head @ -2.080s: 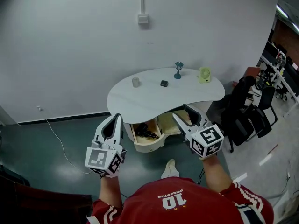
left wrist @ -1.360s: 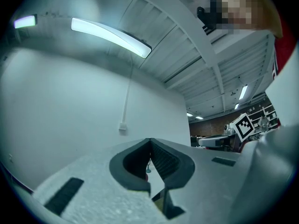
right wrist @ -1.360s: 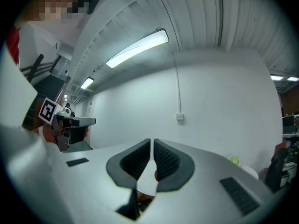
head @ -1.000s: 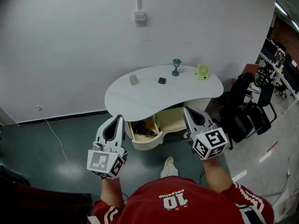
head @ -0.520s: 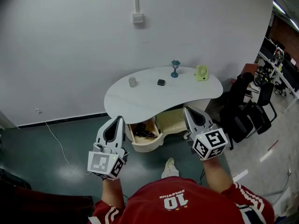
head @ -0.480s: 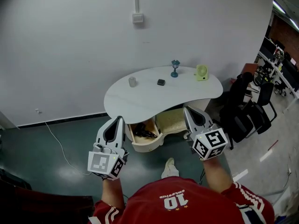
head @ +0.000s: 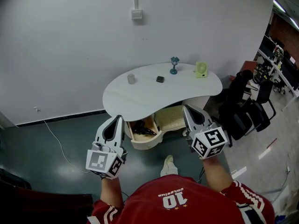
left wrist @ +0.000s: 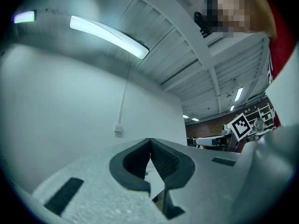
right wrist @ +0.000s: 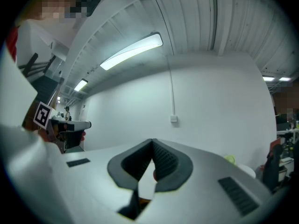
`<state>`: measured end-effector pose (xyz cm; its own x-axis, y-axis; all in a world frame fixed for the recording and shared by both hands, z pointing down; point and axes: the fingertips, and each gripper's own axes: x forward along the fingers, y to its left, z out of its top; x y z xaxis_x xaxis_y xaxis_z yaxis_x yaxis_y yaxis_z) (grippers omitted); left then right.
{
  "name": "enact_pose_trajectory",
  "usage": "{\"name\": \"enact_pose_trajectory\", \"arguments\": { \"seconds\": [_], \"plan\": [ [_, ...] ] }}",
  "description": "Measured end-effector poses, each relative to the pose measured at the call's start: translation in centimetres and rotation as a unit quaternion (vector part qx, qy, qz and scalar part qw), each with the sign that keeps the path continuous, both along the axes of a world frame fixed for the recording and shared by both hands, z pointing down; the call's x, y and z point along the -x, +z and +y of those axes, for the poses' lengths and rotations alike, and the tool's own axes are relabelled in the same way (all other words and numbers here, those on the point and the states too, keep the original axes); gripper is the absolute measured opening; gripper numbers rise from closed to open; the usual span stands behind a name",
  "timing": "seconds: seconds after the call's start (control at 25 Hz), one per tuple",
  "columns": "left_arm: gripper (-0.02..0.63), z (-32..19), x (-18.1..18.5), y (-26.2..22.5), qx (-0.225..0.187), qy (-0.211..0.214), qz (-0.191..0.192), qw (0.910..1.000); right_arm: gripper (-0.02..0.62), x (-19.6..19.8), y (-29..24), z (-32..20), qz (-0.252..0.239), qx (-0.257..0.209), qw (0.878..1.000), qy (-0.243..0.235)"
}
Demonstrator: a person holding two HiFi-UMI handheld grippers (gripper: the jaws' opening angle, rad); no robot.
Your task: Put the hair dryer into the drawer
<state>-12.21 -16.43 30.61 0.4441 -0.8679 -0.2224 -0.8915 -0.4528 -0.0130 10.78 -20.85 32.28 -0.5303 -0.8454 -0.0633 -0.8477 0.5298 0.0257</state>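
Note:
A dark hair dryer [head: 141,130] lies inside the open cream drawer [head: 142,143] that juts out from under the white kidney-shaped table [head: 140,98]. My left gripper [head: 115,119] hovers just left of the drawer, shut, with nothing between its tips. My right gripper [head: 188,109] is held to the right of the drawer, also shut and empty. In the left gripper view the left gripper [left wrist: 150,140] has its jaws meeting at the tips; in the right gripper view the right gripper [right wrist: 153,141] looks the same.
On the tabletop stand a small grey cup [head: 131,78], a dark little box [head: 160,79], a teal lamp figure [head: 174,65] and a yellow-green fan [head: 201,69]. Black office chairs [head: 245,107] crowd the right side. A white cable [head: 56,135] trails over the green floor.
The right gripper has swung from pointing up-left over the drawer to pointing straight ahead beside it. The view has drifted slightly; the left gripper has hardly moved.

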Motion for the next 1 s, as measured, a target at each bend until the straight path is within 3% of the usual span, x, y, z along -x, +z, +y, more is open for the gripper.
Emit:
{"name": "enact_pose_trajectory", "arguments": {
  "seconds": [1.0],
  "plan": [
    [0.000,-0.63,-0.64,0.47,0.007,0.003,-0.002,1.0000,0.005,0.44,0.36,-0.88,0.004,0.007,1.000,-0.006]
  ]
}}
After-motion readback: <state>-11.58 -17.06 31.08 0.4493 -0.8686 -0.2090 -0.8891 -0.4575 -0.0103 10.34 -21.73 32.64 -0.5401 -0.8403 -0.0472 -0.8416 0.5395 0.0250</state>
